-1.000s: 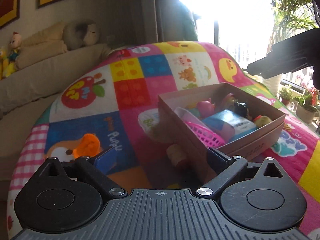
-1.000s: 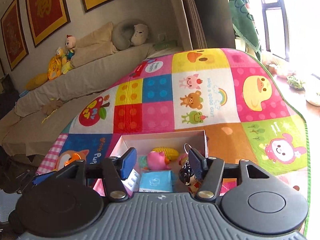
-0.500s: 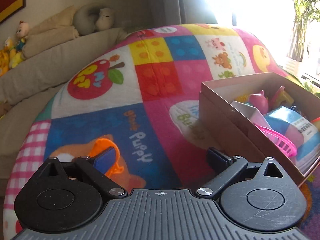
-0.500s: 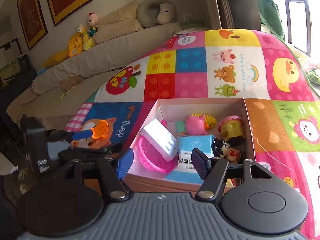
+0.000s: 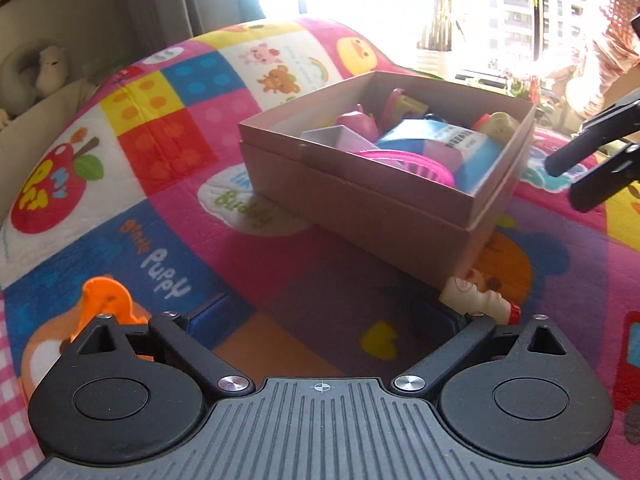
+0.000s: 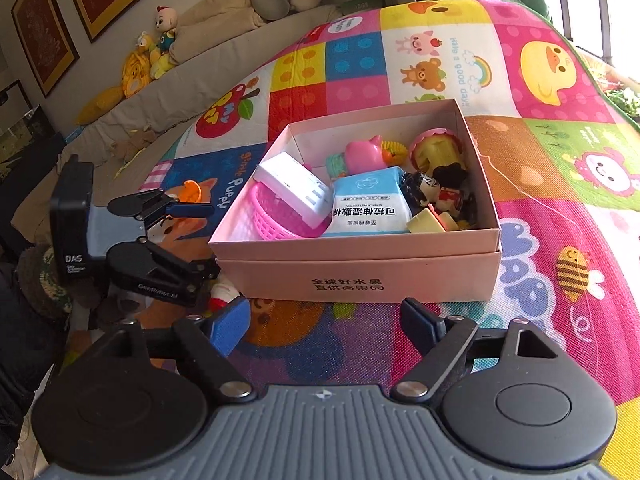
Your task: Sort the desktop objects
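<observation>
Right gripper (image 6: 326, 322) jaws opening, empty, box (image 6: 360, 276) at 12 o'clock. Left gripper (image 5: 328, 316) spread, empty.

Play mat (image 6: 532, 184): patchwork of bright squares — pink, yellow, blue, red, green, orange — with cartoon animals, dots, a red apple. Box (image 6: 360, 276): pale pink card, dark printed characters on its side. Basket (image 6: 276, 216) in box: hot pink, slatted. Wipes packet (image 6: 368, 204): light blue and white. Pig toy (image 6: 364, 154): pink. Clip (image 5: 106, 300) on mat: orange. Gripper pads (image 6: 228, 326): blue on black arms.
</observation>
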Available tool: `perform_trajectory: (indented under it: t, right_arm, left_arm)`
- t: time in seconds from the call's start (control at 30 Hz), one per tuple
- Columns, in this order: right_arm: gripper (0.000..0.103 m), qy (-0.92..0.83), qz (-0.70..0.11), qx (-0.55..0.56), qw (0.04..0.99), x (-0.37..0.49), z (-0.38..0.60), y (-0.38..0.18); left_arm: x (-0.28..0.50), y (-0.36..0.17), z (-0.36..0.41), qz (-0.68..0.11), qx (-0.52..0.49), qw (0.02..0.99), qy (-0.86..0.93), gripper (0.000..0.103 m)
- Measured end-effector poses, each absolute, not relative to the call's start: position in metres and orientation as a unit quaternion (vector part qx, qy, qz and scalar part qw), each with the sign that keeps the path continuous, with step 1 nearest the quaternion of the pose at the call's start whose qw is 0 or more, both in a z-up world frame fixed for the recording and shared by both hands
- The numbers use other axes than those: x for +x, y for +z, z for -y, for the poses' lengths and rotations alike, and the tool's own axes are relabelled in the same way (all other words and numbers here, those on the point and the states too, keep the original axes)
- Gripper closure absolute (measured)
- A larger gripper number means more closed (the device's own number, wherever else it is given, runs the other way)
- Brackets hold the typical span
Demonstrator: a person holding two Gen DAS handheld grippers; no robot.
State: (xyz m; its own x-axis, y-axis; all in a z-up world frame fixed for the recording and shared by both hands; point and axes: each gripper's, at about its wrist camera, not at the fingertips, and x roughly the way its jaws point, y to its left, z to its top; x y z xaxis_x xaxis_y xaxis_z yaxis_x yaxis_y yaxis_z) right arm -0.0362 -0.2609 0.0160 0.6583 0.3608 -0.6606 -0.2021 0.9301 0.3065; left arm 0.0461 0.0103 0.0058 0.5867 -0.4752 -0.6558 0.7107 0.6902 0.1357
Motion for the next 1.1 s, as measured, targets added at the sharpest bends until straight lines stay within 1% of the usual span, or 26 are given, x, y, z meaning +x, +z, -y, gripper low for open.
perform_trajectory:
  t: [0.13, 0.23, 0.3, 0.43, 0.5, 0.53, 0.57, 0.6, 0.63, 0.67, 0.7, 0.73, 0.8, 0.83, 0.9, 0.93, 0.97, 1.1]
  right_arm:
    - [0.02, 0.158, -0.379, 0.077, 0.909, -0.018, 0.244, 0.007]
    - [0.019, 0.171, -0.379, 0.077, 0.906, -0.002, 0.232, 0.005]
    - [0.019, 0.167, -0.367, 0.072, 0.912, 0.003, 0.224, 0.006]
    - [0.019, 0.251, -0.353, 0.088, 0.897, -0.007, 0.203, 0.012]
    - [0.019, 0.27, -0.349, 0.043, 0.896, -0.019, 0.183, 0.008]
    - [0.022, 0.269, -0.348, 0.011, 0.898, -0.026, 0.171, 0.004]
    - [0.031, 0.267, -0.349, -0.012, 0.898, -0.03, 0.164, 0.0]
    - [0.049, 0.266, -0.355, -0.036, 0.895, -0.033, 0.155, -0.005]
    - [0.057, 0.267, -0.367, -0.049, 0.889, -0.035, 0.149, -0.01]
    - [0.07, 0.268, -0.376, -0.052, 0.886, -0.035, 0.147, -0.013]
    - [0.077, 0.265, -0.381, -0.052, 0.884, -0.035, 0.147, -0.016]
    - [0.078, 0.262, -0.382, -0.052, 0.885, -0.035, 0.147, -0.017]
    - [0.078, 0.247, -0.379, -0.049, 0.891, -0.037, 0.154, -0.016]
    - [0.078, 0.241, -0.377, -0.046, 0.893, -0.039, 0.16, -0.015]
    - [0.078, 0.233, -0.376, -0.04, 0.896, -0.044, 0.172, -0.013]
    - [0.078, 0.227, -0.377, -0.037, 0.897, -0.047, 0.179, -0.013]
    - [0.078, 0.222, -0.379, -0.036, 0.898, -0.05, 0.184, -0.014]
    - [0.078, 0.199, -0.382, -0.024, 0.902, -0.06, 0.207, -0.016]
  left_arm:
    - [0.024, 0.014, -0.025, -0.297, 0.166, 0.889, -0.306, 0.002]
    - [0.03, 0.025, -0.042, -0.287, 0.129, 0.919, -0.238, 0.001]
    - [0.04, 0.031, -0.05, -0.271, 0.113, 0.942, -0.159, 0.001]
    - [0.083, 0.028, -0.052, -0.298, 0.098, 0.949, -0.025, 0.001]
    - [0.1, 0.022, -0.049, -0.307, 0.101, 0.946, 0.003, 0.001]
    - [0.109, 0.017, -0.047, -0.312, 0.102, 0.945, 0.011, 0.001]
    - [0.114, 0.014, -0.045, -0.316, 0.101, 0.943, 0.016, 0.001]
    - [0.118, 0.012, -0.043, -0.32, 0.101, 0.942, 0.019, 0.001]
    - [0.122, 0.008, -0.041, -0.324, 0.101, 0.94, 0.025, 0.001]
    - [0.124, 0.005, -0.039, -0.325, 0.104, 0.939, 0.028, 0.001]
    - [0.125, 0.004, -0.038, -0.325, 0.106, 0.939, 0.029, 0.001]
    - [0.126, 0.002, -0.035, -0.326, 0.11, 0.939, 0.03, 0.002]
    - [0.126, 0.003, -0.036, -0.327, 0.108, 0.939, 0.024, 0.009]
    - [0.126, 0.003, -0.037, -0.328, 0.104, 0.939, 0.02, 0.019]
    - [0.125, 0.005, -0.039, -0.332, 0.1, 0.938, 0.021, 0.031]
    - [0.123, 0.006, -0.04, -0.333, 0.101, 0.937, 0.022, 0.043]
    - [0.121, 0.007, -0.04, -0.335, 0.101, 0.937, 0.021, 0.045]
    - [0.096, 0.013, -0.035, -0.335, 0.094, 0.937, -0.012, 0.045]
